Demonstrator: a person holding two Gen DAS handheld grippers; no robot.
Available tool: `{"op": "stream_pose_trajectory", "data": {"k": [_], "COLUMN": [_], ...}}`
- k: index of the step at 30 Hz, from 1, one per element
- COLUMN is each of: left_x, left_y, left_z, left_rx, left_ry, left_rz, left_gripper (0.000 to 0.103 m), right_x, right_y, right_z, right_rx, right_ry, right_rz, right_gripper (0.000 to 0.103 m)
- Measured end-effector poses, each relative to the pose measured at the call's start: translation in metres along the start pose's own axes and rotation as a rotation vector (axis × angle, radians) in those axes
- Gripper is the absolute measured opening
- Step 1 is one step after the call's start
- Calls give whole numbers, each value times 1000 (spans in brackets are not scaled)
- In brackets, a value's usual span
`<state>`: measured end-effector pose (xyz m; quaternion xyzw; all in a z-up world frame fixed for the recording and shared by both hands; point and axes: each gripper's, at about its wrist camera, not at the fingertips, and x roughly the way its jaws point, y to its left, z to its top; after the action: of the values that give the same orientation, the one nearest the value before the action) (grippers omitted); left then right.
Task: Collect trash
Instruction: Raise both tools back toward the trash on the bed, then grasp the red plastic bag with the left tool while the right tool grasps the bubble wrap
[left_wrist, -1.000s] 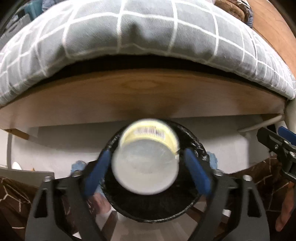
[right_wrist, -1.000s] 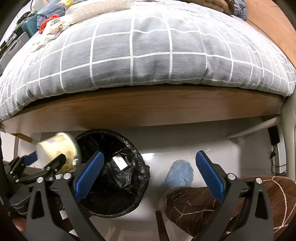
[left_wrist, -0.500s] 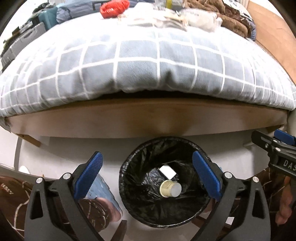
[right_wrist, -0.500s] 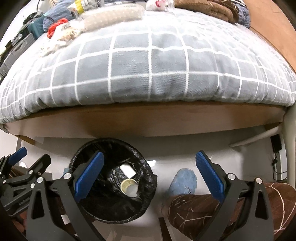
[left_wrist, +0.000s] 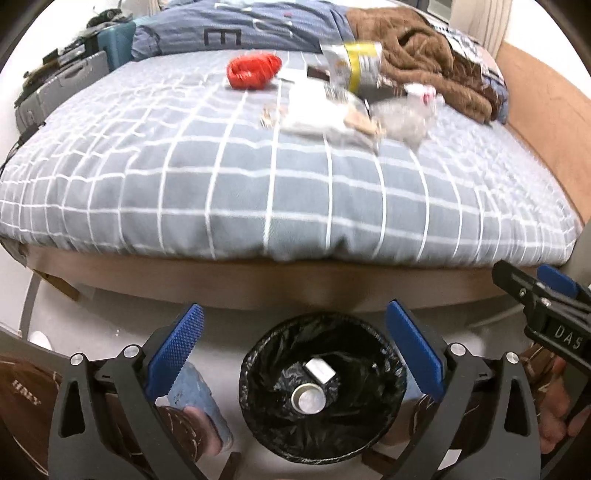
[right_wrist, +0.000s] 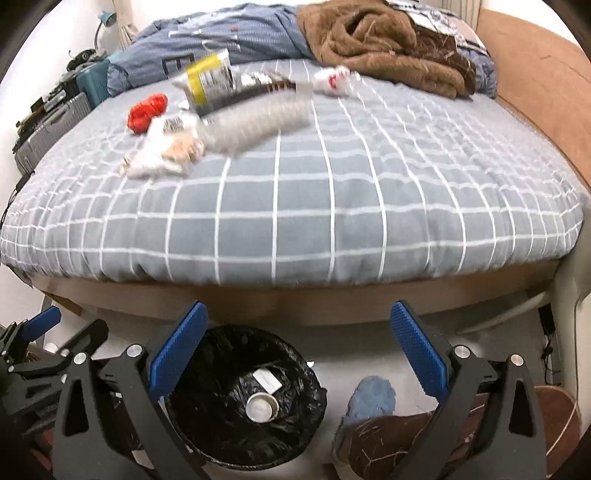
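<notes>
A cup already lies in the black-lined bin on the floor by the bed, beside a white scrap. Left to collect, up on the checked duvet: a red wad, a yellow-banded packet and clear wrappers. Left gripper and right gripper both gape wide, holding nothing

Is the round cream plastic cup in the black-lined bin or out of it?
In. The cream cup lies at the bottom of the black-lined bin.
</notes>
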<state>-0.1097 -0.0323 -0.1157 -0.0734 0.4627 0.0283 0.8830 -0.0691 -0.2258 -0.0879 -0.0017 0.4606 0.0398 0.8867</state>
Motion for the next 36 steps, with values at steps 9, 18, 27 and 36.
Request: {"op": "stream_pose_trajectory", "data": {"k": [9,18,27,36], "left_x": [-12,-12,12,48], "left_y": [14,24,35,46], "left_z": [41,99,146,193], "left_rx": [-25,-54,-65,-60], "left_ry": [-75,-130,-139,-139], "left_rz": [14,-3,9,42], "left_gripper": [97,97,97,97], "right_x": [-1,7,30,65], "right_y": [3,6,13,14], "right_z": [33,75,121,157], "right_rx": [-4,0,-32,-30], "right_ry": [-56,-104,-140,-125], "right_rz": [26,60,63,63], "right_gripper": [95,95,95,95]}}
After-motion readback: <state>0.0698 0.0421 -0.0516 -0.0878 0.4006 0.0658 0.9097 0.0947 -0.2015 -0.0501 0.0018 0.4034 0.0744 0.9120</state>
